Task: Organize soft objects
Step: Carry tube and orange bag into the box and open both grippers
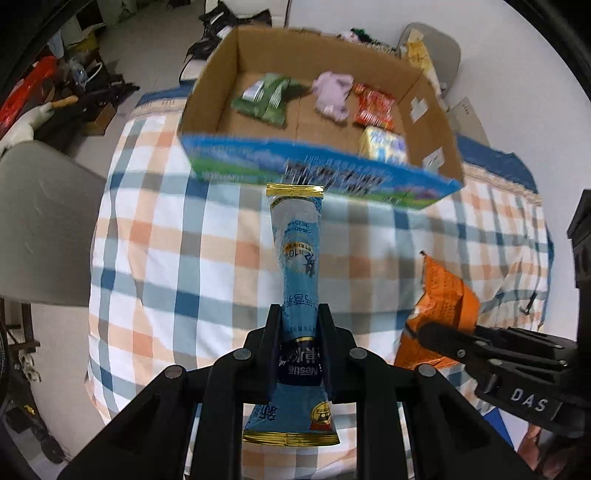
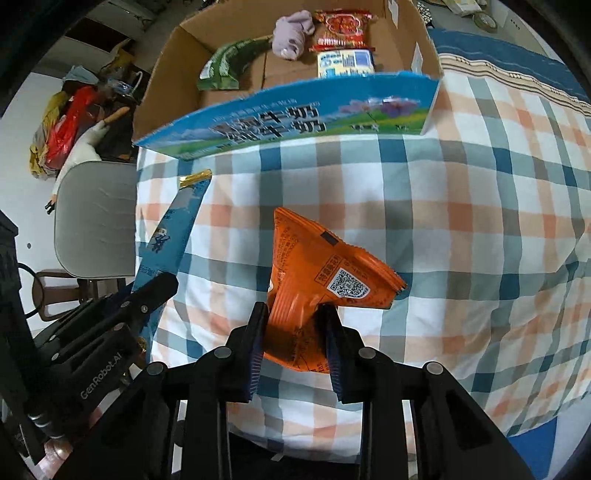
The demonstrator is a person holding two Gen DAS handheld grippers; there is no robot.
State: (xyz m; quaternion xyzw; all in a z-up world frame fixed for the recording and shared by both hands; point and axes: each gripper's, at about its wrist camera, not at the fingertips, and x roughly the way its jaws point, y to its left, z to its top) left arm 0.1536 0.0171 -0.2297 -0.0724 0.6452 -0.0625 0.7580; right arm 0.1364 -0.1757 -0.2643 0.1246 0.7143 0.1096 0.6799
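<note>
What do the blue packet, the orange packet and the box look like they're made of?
Blue packet: glossy printed plastic film, probably; gold crimped end seals. Orange packet: crinkly plastic or foil film, creased where pinched. Box: corrugated cardboard, plain brown inside, printed outside.

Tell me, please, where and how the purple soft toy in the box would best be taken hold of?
Grip the purple toy across its bunched middle, coming straight down through the box's open top. It lies between the green packet and red packet, so close the fingers along the free direction.
</note>
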